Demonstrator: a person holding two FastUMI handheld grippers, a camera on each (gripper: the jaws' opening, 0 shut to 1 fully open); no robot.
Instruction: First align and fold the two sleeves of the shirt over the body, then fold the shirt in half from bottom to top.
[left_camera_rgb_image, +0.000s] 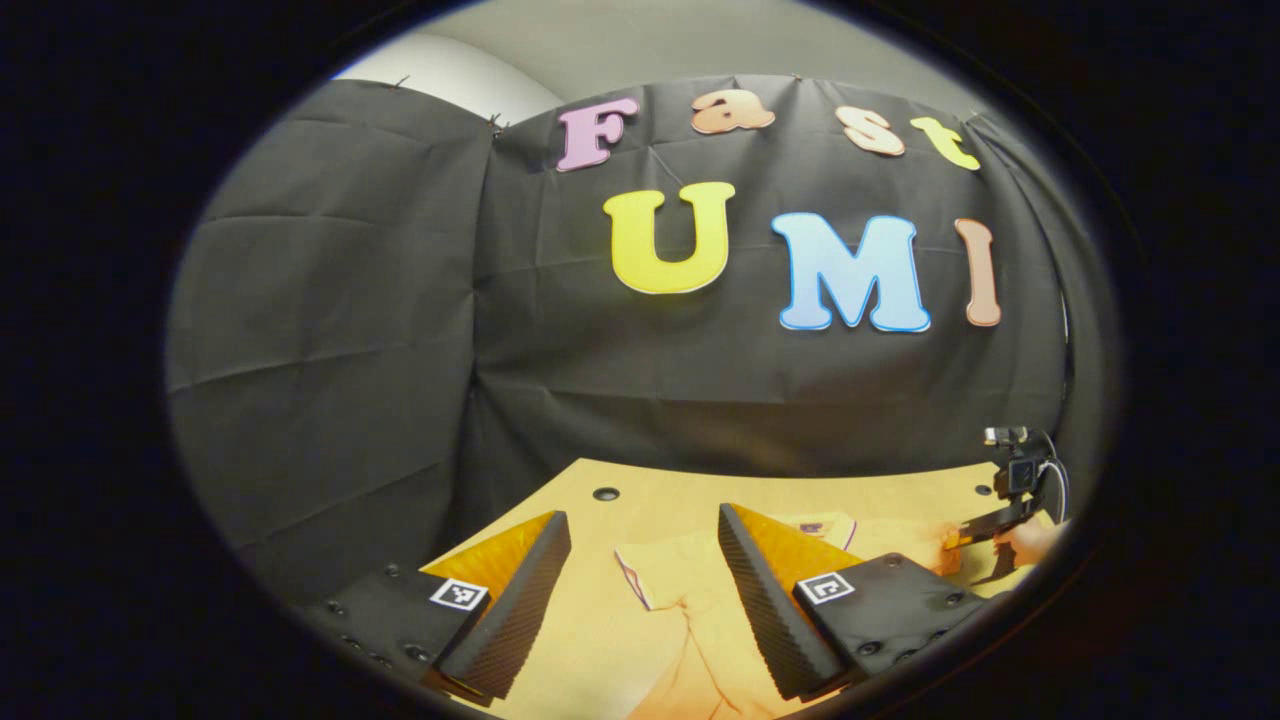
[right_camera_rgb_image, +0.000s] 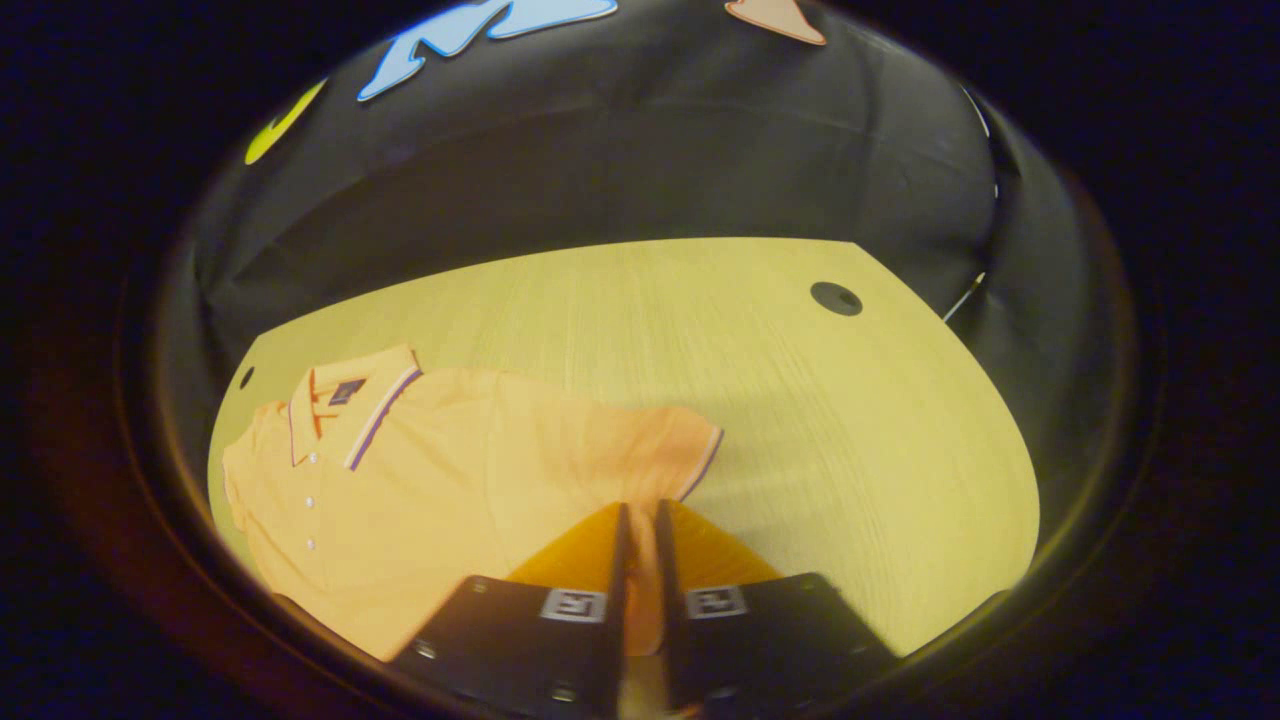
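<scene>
Your left claw stands wide, both fingers apart over the surface, and nothing is between them but the cloth lying below. In the left gripper view the orange shirt spreads flat under and just ahead of that claw, with one sleeve end (the one with the dark trim line) showing in the gap between the fingers. Whether the fingertips touch the cloth, you cannot tell from here.

Your right claw is drawn narrow, its fingers nearly together with a fold of orange cloth standing between them; it is pinching the shirt near the other sleeve. In the right gripper view the shirt lies flat toward the near left part of the surface, collar pointing at the far left corner, buttons running down the placket. The trimmed sleeve cuff lies just ahead of the claw's tips, slightly right of them. The right half of the surface is bare wood with a round dark hole near its far right corner.

In the left gripper view you can also see the other claw far off at the right edge, held by a hand, low at the shirt's edge.
</scene>
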